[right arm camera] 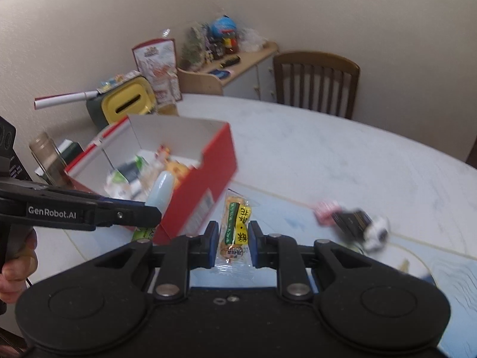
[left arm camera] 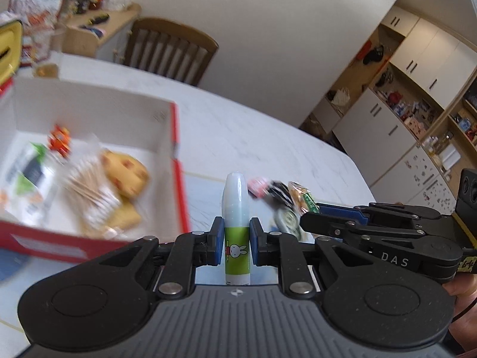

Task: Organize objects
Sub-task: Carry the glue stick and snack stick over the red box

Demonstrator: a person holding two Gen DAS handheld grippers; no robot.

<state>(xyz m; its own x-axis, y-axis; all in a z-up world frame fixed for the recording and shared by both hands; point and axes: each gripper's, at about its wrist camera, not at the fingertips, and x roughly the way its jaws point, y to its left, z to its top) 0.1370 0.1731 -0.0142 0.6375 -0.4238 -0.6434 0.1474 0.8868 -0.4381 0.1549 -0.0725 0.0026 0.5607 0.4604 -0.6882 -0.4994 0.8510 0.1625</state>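
My left gripper [left arm camera: 236, 243] is shut on a glue stick [left arm camera: 236, 208] with a pale cap and a green rabbit label, held upright just right of the red box [left arm camera: 179, 149]. The box holds several items: a yellow pouch [left arm camera: 125, 173], toothpicks, packets. My right gripper [right arm camera: 232, 243] is shut on a snack packet [right arm camera: 235, 223] with green and yellow print, held above the table beside the red box [right arm camera: 205, 185]. The left gripper and glue stick [right arm camera: 159, 191] also show in the right wrist view, at the box's near corner. The right gripper shows in the left wrist view [left arm camera: 310, 217].
A pink packet [right arm camera: 326, 210], a black item [right arm camera: 351, 220] and a white item [right arm camera: 377, 231] lie on the white table [right arm camera: 313, 155] to the right. A wooden chair [right arm camera: 316, 80] stands behind. A yellow container [right arm camera: 128, 101], jar and cluttered shelf sit at the back left.
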